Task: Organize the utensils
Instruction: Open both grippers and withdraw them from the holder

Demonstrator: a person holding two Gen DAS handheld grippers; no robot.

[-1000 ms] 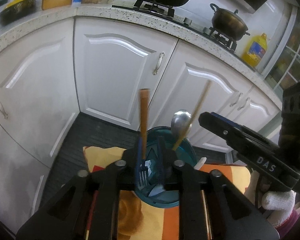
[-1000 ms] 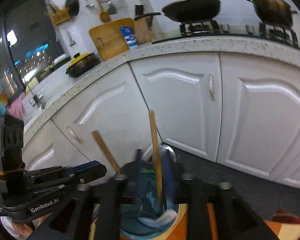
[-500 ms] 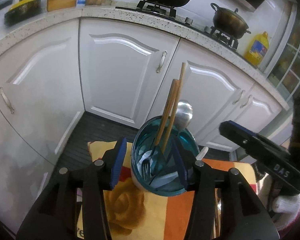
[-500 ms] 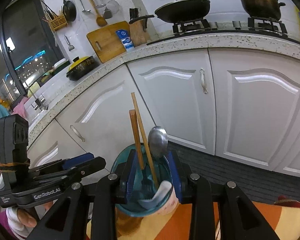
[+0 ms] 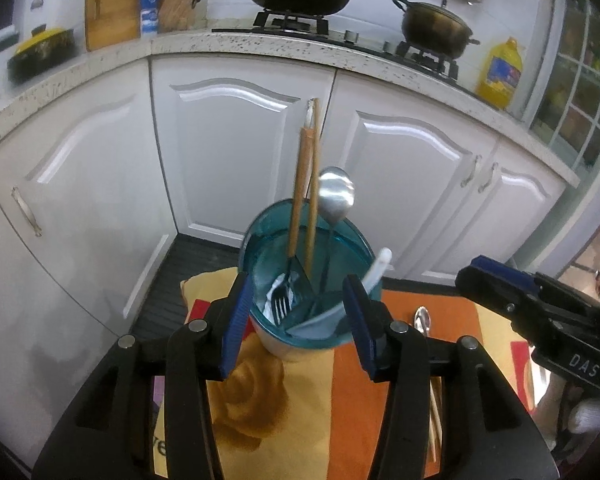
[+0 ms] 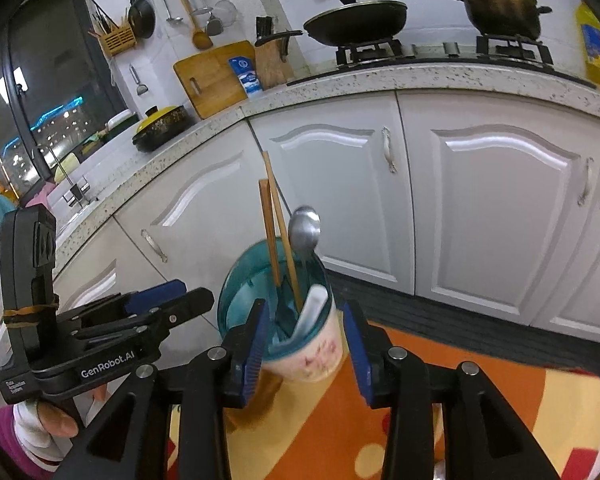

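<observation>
White kitchen cabinets [image 5: 236, 148] behind | utensil cup [image 5: 308, 280] on orange cloth [image 5: 356, 400], chopsticks [image 5: 306, 184] now together | left gripper [image 5: 296, 320] wider, clear | right gripper [image 6: 306, 344] opening, empty

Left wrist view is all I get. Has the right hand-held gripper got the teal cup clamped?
Observer: No. The right hand-held gripper has its jaws opening. The teal cup stands just ahead, and the pads are not pressing on it.
Operator: Any marking on the cup's outside?
Observer: Its pale lower wall carries a pink print.
Operator: What holds the left hand-held gripper?
Observer: A hand in a white glove, with a pink sleeve behind it, grips its handle.
</observation>
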